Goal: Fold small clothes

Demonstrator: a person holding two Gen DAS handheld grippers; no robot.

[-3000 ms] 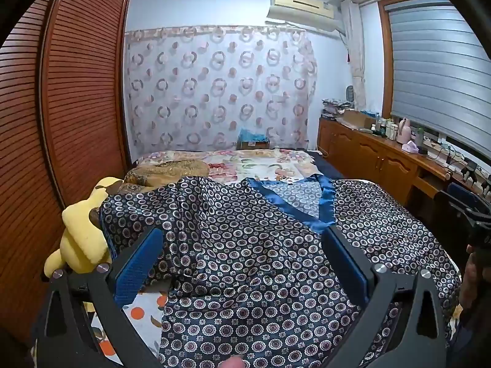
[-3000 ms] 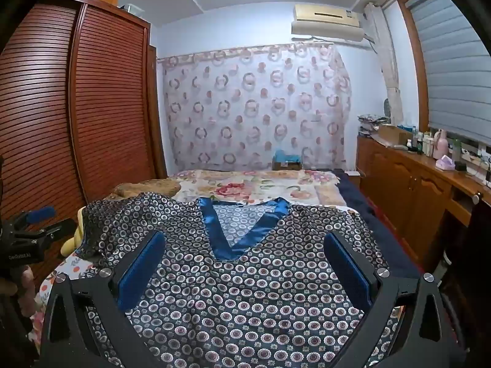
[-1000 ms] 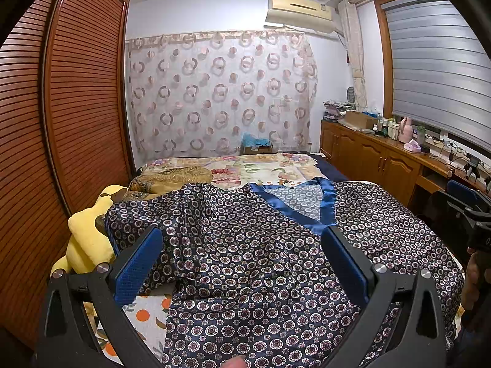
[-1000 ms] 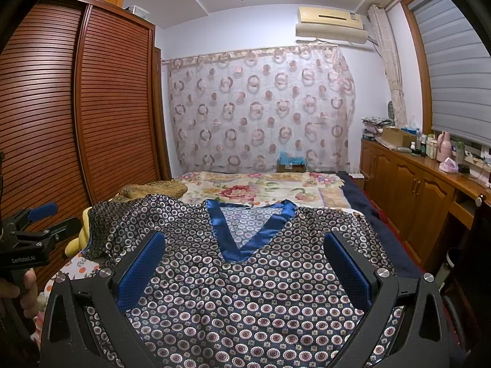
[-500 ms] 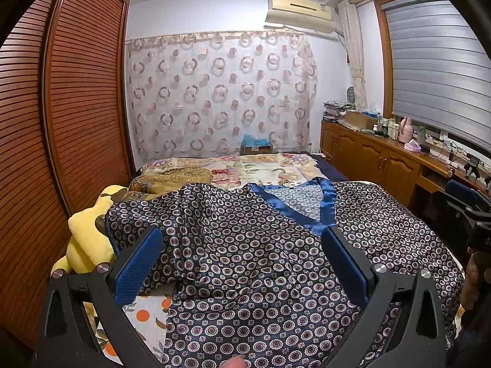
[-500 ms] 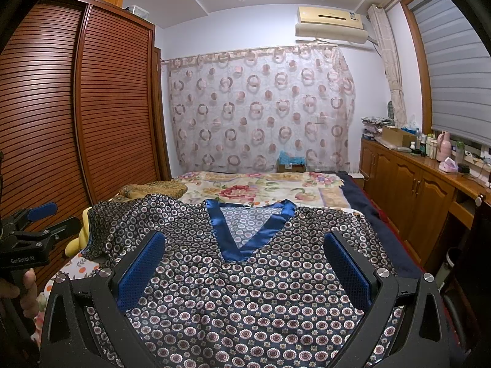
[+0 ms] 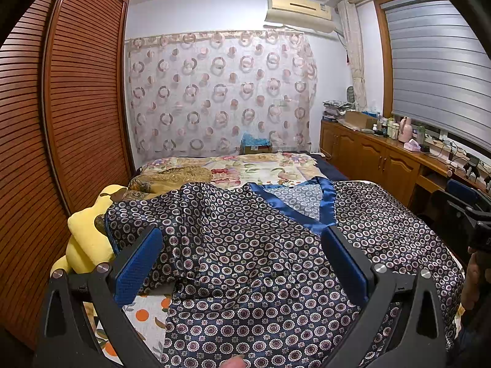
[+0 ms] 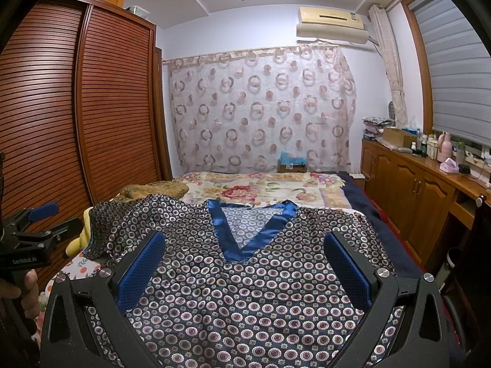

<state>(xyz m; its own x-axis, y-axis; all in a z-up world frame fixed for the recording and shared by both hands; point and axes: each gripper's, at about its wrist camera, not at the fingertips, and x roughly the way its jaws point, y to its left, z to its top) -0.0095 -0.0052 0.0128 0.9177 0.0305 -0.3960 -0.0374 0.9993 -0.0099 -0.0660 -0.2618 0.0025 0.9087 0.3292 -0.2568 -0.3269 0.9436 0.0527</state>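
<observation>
Both grippers hang with their blue-padded fingers spread wide and nothing between them: the left gripper (image 7: 242,263) floats above the left half of a navy patterned satin top (image 7: 260,245), and the right gripper (image 8: 242,265) above its lower front, neither touching the cloth. In the right wrist view a hand (image 8: 18,291) clasps the left gripper's handle at the far left edge, beside the louvred wooden wardrobe (image 8: 76,116); in the left wrist view the other hand (image 7: 474,279) shows dimly at the right edge on its own handle. That top lies face up across the near end of the bed (image 8: 260,185), its blue V-neck trim (image 8: 245,233) pointing toward the grippers. Its right sleeve lies flat to the bed's right edge, while the left sleeve is rumpled and bunched against a yellow plush toy (image 7: 87,233) at the wardrobe side. An orange-print sheet (image 7: 144,312) shows below that sleeve. Beyond the collar the floral bedding lies bare up to the circle-patterned curtain (image 8: 260,107). Right of the bed, a narrow aisle separates it from a wooden cabinet counter (image 8: 423,184) crowded with bottles.
</observation>
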